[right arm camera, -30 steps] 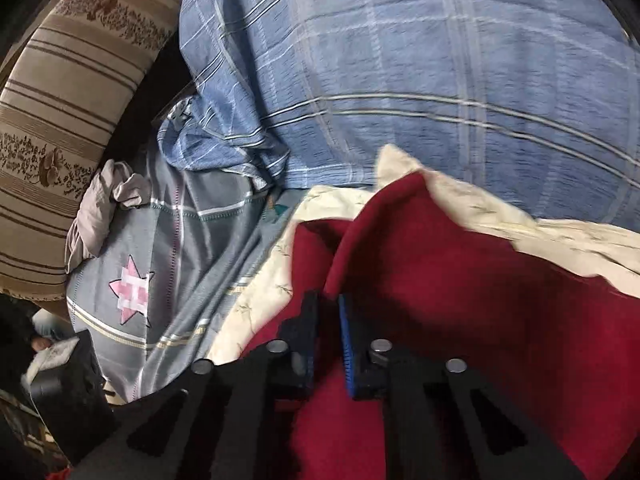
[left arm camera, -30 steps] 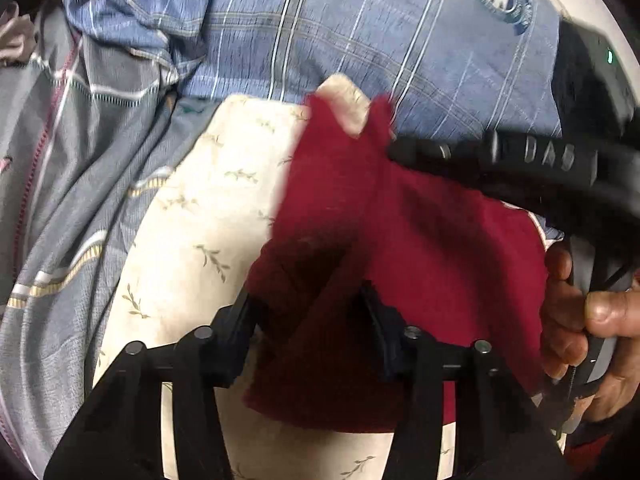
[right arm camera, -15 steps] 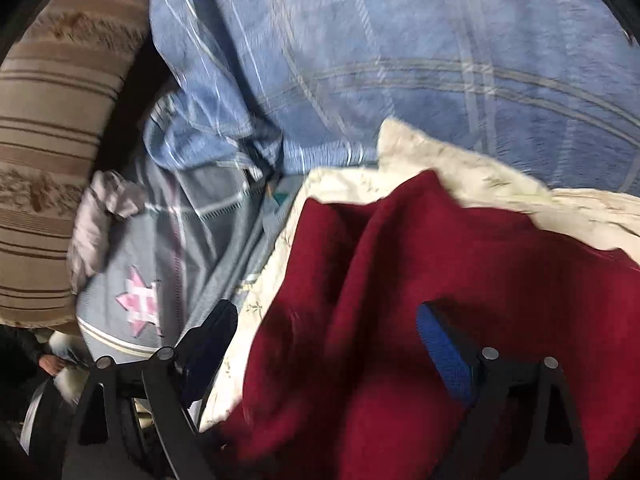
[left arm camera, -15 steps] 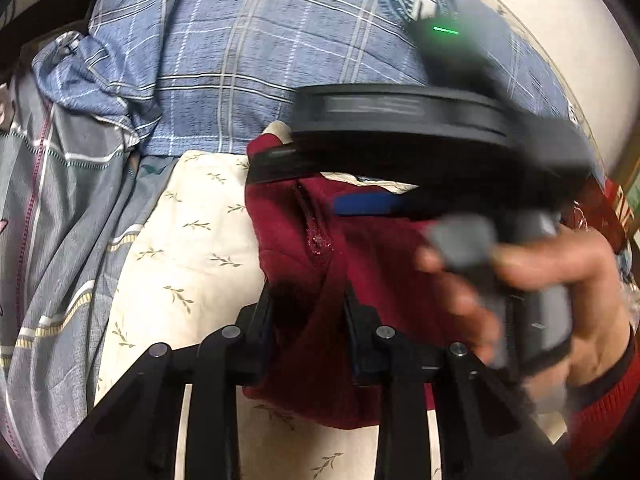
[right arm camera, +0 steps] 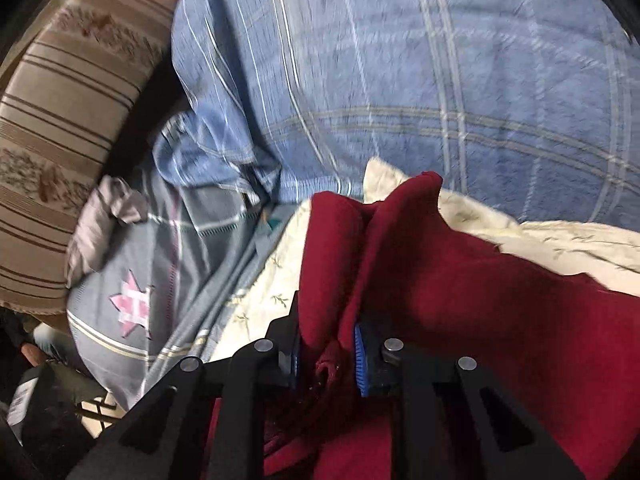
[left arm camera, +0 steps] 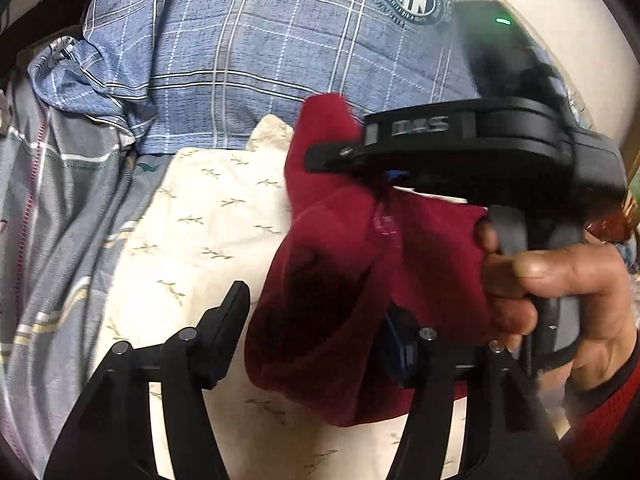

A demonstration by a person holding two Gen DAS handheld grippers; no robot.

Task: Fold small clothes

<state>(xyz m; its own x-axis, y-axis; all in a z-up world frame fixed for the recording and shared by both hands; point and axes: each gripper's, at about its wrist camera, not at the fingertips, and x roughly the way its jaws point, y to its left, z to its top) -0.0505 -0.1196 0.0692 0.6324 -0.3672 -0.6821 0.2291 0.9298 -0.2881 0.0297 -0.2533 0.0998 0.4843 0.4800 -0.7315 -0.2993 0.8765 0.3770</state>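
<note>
Handover happening: my left tongs [left arm camera: 316,320] now spreading apart, letting go of dark red knit garment [left arm camera: 360,280] above cream leaf-print cloth [left arm camera: 208,240]; my right tongs [right arm camera: 326,354], apart half-second ago, now clamping bunched edge, lifting for next fold.

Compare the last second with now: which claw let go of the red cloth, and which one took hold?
The left claw, shut on the dark red knit garment a second ago, has opened; the cloth just drapes between its fingers. The right claw opened half a second ago and has closed again on a bunched fold of the garment. The cream leaf-print cloth and blue plaid bedding stayed put.
</note>
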